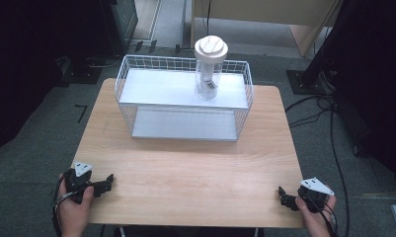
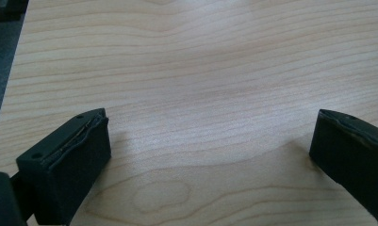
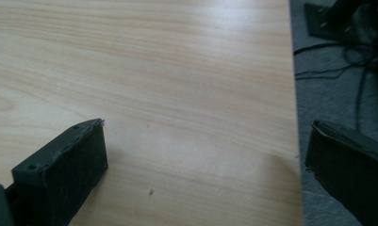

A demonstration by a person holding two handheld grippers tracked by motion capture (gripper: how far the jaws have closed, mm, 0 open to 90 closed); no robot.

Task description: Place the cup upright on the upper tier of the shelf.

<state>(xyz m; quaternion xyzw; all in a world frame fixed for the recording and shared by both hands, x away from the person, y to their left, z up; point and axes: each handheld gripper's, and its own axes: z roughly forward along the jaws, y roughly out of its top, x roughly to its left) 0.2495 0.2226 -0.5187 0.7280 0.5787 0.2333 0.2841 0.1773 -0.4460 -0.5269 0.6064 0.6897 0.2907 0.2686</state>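
A clear tumbler with a cream lid [image 1: 210, 69] stands upright on the upper shelf of a white wire rack [image 1: 183, 98] at the back of the wooden table [image 1: 185, 168]. My left gripper [image 1: 106, 181] rests at the table's front left corner, held in a hand, its jaws wide apart over bare wood [image 2: 210, 141]. My right gripper [image 1: 283, 196] sits at the front right corner, also held in a hand. It is open, with one jaw over the table edge and nothing between the fingers [image 3: 205, 155].
The rack has a lower shelf [image 1: 183, 124] with nothing on it. Cables [image 1: 334, 148] trail over the grey carpet to the right of the table. Dark equipment stands at both sides of the room.
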